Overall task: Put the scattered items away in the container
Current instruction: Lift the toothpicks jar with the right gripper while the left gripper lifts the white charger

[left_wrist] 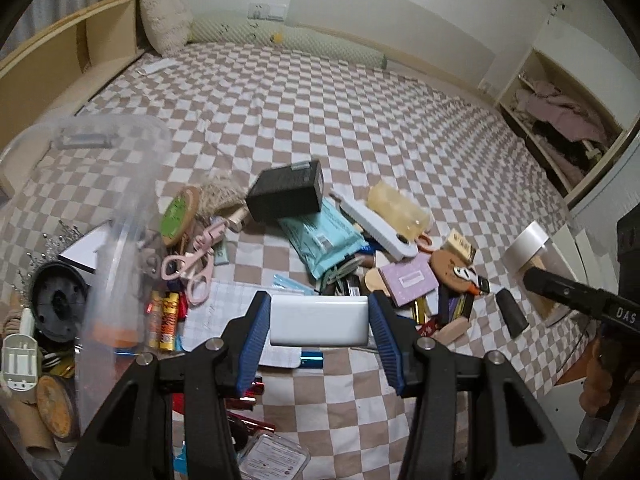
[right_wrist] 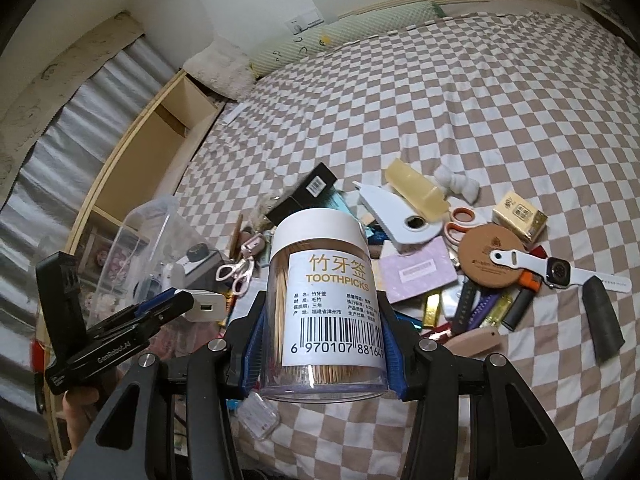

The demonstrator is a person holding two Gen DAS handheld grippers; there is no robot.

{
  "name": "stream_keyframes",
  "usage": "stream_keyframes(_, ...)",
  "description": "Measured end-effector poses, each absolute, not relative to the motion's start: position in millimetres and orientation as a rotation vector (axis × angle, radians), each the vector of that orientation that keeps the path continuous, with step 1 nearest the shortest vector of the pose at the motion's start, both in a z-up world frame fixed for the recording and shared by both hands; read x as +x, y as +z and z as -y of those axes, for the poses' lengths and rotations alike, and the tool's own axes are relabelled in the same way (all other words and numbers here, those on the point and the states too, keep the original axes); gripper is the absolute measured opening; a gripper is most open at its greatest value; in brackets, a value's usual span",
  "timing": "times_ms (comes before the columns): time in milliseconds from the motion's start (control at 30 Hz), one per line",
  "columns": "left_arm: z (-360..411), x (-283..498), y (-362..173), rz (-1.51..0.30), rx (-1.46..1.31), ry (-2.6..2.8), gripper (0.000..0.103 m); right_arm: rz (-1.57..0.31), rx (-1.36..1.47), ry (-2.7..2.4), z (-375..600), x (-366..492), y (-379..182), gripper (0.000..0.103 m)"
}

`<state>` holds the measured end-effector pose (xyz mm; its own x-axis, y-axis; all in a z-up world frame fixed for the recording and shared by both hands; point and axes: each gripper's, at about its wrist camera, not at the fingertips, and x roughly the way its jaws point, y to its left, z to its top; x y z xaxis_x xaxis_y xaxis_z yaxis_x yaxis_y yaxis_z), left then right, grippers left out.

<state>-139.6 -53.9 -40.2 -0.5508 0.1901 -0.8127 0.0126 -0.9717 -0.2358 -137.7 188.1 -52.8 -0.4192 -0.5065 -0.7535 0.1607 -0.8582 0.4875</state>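
The left gripper [left_wrist: 319, 322] is clamped on a white power adapter [left_wrist: 319, 320], whose long axis lies crosswise between the blue pads [left_wrist: 256, 326], level with the checked bedspread [left_wrist: 320, 92] below; in the right wrist view the same adapter [right_wrist: 204, 305] shows a USB port on its end face, pointing toward the right gripper. The right gripper [right_wrist: 324, 332] is clamped on a clear toothpick jar [right_wrist: 324, 304], its long axis running forward along the fingers, white cap away from the camera, clear base nearest the lens. The jar is packed with wooden picks and its label reads "竹牙签 TOOTHPICKS" above a barcode numbered "6 970107 88164…". Both held items hang above the bed, just short of the scattered heap. The clear plastic container [left_wrist: 120, 200] stands at the left of the left wrist view, blurred and close to the lens; in the right wrist view the container [right_wrist: 148, 232] holds a white box with a black disc on it and other items too indistinct to name. Outside it lie pink scissors [left_wrist: 192, 264], a black box [left_wrist: 286, 190], a teal packet [left_wrist: 320, 240], a white brush [left_wrist: 376, 228] and a lilac card [left_wrist: 408, 280]; also a round brown coaster [right_wrist: 490, 256] with a white-strapped watch [right_wrist: 556, 270] across it. The left gripper's body reads "GenRobot.AI" in the right wrist view.
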Motion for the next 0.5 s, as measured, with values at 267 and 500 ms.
stream_keyframes(267,86,-127,-15,0.385,-1.322,2.767,0.05,0.484,1.364,-2.275,-167,-140,-43,0.05)
stream_keyframes(500,122,-109,14,0.479,-1.189,2.869,0.047,0.466,1.347,-2.249,-144,-141,-38,0.05)
